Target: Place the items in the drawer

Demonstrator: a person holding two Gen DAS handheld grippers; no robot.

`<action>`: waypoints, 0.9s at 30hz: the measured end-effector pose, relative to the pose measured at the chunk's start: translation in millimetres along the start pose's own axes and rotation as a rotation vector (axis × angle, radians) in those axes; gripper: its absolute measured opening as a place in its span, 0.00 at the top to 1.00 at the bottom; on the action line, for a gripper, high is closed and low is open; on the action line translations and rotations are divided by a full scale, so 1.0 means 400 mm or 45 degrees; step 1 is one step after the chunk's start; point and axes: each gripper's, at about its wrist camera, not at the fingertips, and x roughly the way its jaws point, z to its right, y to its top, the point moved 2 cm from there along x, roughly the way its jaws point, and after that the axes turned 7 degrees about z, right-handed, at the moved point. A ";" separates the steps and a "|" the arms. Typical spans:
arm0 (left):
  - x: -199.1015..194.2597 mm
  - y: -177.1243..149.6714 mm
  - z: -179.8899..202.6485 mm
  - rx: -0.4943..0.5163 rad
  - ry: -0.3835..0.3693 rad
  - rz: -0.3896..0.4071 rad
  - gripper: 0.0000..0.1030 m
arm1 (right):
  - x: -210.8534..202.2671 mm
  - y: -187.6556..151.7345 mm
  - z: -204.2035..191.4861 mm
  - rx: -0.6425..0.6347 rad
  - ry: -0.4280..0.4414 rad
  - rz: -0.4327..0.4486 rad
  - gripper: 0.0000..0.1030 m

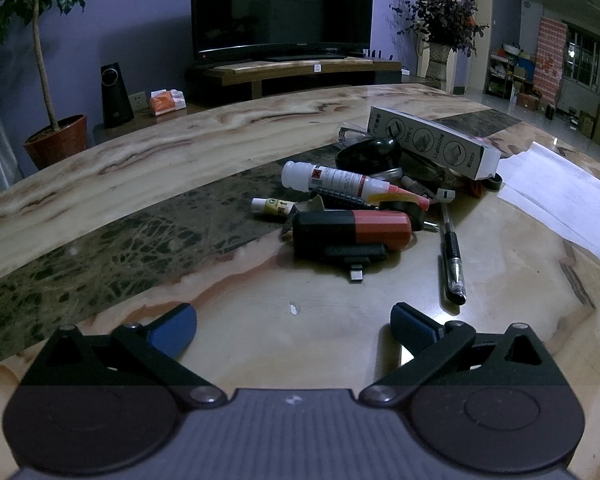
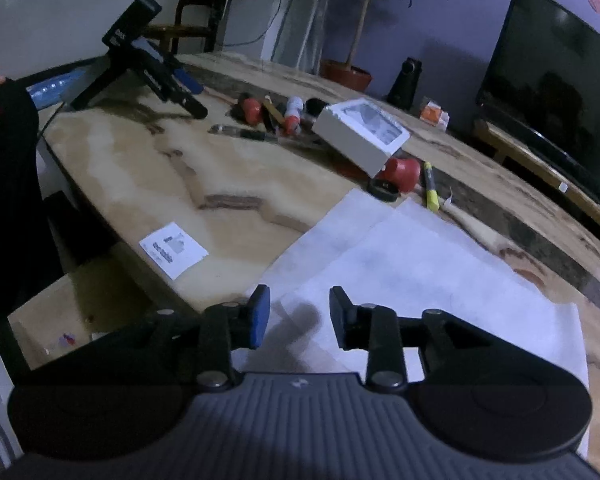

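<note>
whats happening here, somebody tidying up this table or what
A person holds a gripper in each hand over a marble table strewn with small items. The left gripper is open and empty, facing the red and black device and a pen. The right gripper is open above white paper sheets. Neither holds anything.

Right gripper (image 2: 298, 314) parted, empty — above white paper (image 2: 440, 272)

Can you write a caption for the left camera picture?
Open hand-held gripper hovers before a black-and-red case, pen and glue bottle.
</note>
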 end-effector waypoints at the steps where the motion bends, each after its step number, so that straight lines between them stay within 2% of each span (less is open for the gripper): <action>1: 0.000 0.000 0.000 0.000 0.000 0.000 0.00 | 0.004 -0.002 0.000 0.000 0.004 -0.009 0.66; 9: 0.000 0.000 0.000 0.000 0.000 0.000 0.00 | 0.012 0.000 0.005 0.004 -0.004 0.000 0.69; 11: 0.000 0.000 0.000 0.000 0.000 0.000 0.00 | 0.014 0.000 0.009 0.028 0.004 -0.008 0.77; 14: 0.000 0.000 0.000 0.000 0.000 0.000 0.00 | 0.014 0.001 0.016 0.048 0.000 -0.013 0.77; 21: 0.000 0.000 0.000 0.000 0.000 0.000 0.00 | 0.012 0.001 0.039 0.064 -0.089 -0.006 0.77; 27: 0.000 0.000 0.000 0.000 0.000 0.000 0.00 | 0.021 -0.001 0.027 0.039 -0.055 -0.025 0.77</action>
